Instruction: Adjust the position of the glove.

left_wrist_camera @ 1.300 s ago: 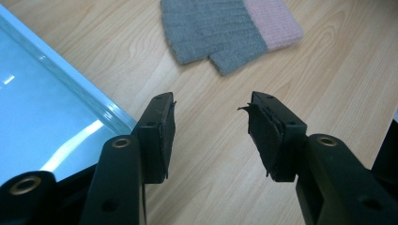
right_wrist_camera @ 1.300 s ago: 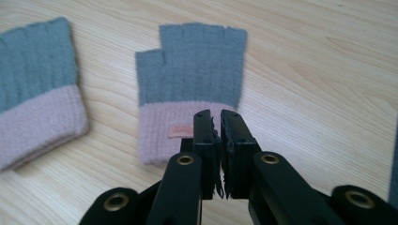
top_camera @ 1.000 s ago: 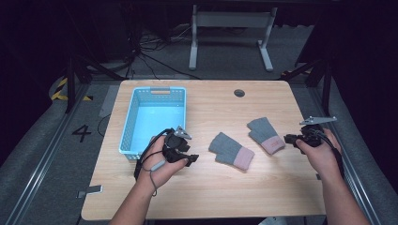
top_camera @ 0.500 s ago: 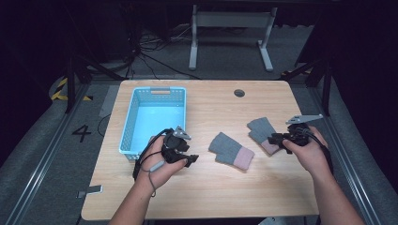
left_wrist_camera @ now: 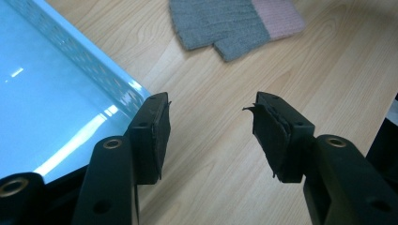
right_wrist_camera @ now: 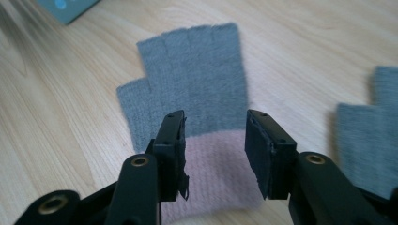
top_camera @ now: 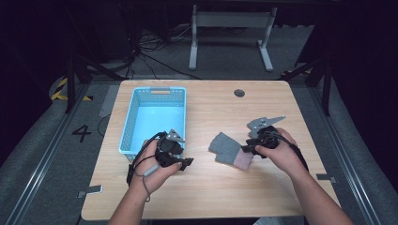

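Observation:
A grey fingerless glove with a pink cuff [top_camera: 228,150] lies flat on the wooden table [top_camera: 211,197], right of centre. My right gripper [top_camera: 246,149] hovers at its cuff end. In the right gripper view the jaws [right_wrist_camera: 213,150] straddle the cuff of this glove [right_wrist_camera: 195,89] without pressing it, and they have just been opening. A second grey glove [right_wrist_camera: 371,140] lies off to the side. My left gripper [top_camera: 187,163] sits by the blue basket's near right corner. Its jaws [left_wrist_camera: 209,136] are open over bare wood and have just been opening slightly.
The light blue plastic basket [top_camera: 126,140] stands on the left half of the table, its perforated wall [left_wrist_camera: 89,61] close beside my left jaw. A round cable hole [top_camera: 239,93] sits near the far edge. A white stand [top_camera: 230,28] stands on the floor beyond.
My right hand has moved left from the table's right side to the near glove's cuff, covering the farther glove, and its jaws have spread. The left hand has stayed put.

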### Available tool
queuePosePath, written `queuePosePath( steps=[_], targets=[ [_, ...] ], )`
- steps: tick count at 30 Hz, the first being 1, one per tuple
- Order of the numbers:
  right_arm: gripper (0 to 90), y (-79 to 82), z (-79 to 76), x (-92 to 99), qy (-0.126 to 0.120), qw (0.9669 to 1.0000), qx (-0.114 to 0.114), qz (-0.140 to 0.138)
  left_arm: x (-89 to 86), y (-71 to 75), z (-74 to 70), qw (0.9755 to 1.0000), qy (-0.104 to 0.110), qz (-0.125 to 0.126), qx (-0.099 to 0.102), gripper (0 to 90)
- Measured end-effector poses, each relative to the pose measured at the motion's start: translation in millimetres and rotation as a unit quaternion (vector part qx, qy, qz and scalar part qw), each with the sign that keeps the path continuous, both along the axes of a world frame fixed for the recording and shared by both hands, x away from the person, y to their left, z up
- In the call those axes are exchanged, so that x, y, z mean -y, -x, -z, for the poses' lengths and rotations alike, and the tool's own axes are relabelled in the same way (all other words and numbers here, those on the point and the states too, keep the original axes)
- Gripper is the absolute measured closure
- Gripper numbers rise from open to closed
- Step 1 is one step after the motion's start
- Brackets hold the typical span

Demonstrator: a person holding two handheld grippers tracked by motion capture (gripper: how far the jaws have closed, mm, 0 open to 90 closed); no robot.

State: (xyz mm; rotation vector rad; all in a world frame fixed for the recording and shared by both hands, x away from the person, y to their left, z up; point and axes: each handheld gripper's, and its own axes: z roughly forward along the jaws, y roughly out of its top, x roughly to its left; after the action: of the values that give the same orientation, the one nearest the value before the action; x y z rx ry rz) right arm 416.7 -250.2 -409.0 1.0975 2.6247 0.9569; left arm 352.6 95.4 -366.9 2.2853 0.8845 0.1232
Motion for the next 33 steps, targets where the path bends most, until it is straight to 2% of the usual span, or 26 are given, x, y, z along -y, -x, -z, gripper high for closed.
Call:
queuePosePath(
  steps=[7,9,11,13,16,19,27,30,33],
  targets=[
    [56.6,-4.8,15.6,-17.4,0.02,0.9995,-0.007,-0.024,-3.3,2.8,0.5,1.0,-0.002,-0.001,-0.004,47.0],
    [56.0,-5.6,18.2,-20.6,0.027,0.9993,-0.007,-0.023,-3.5,2.9,1.3,1.0,-0.004,0.0,-0.006,46.7],
    [56.1,-7.0,22.4,-23.2,0.043,0.9988,-0.003,-0.021,-3.1,2.8,1.8,1.0,-0.005,0.0,-0.006,46.6],
    [57.1,-7.3,26.1,-25.5,0.046,0.9987,0.005,-0.024,-2.5,2.7,2.2,1.0,-0.005,0.001,-0.005,46.6],
    [60.2,-5.6,31.4,-30.8,0.064,0.9976,0.014,-0.024,-2.3,2.6,2.2,1.0,-0.005,0.002,-0.006,46.5],
    [62.9,-5.1,30.8,-33.9,0.077,0.9967,0.017,-0.02,-2.3,2.5,2.1,1.0,-0.004,0.001,-0.005,46.6],
    [81.7,-7.9,31.1,-32.4,0.071,0.9971,0.013,-0.025,-1.6,2.2,2.8,1.0,-0.003,0.002,-0.005,46.5],
    [85.3,-7.6,30.7,-32.9,0.072,0.9969,0.018,-0.028,-2.1,1.8,2.9,1.0,-0.002,0.002,-0.005,46.5],
    [87.1,-8.6,28.8,-30.1,0.062,0.9975,0.014,-0.03,-2.5,1.7,2.6,1.0,-0.001,0.003,-0.004,46.5]
  ],
)
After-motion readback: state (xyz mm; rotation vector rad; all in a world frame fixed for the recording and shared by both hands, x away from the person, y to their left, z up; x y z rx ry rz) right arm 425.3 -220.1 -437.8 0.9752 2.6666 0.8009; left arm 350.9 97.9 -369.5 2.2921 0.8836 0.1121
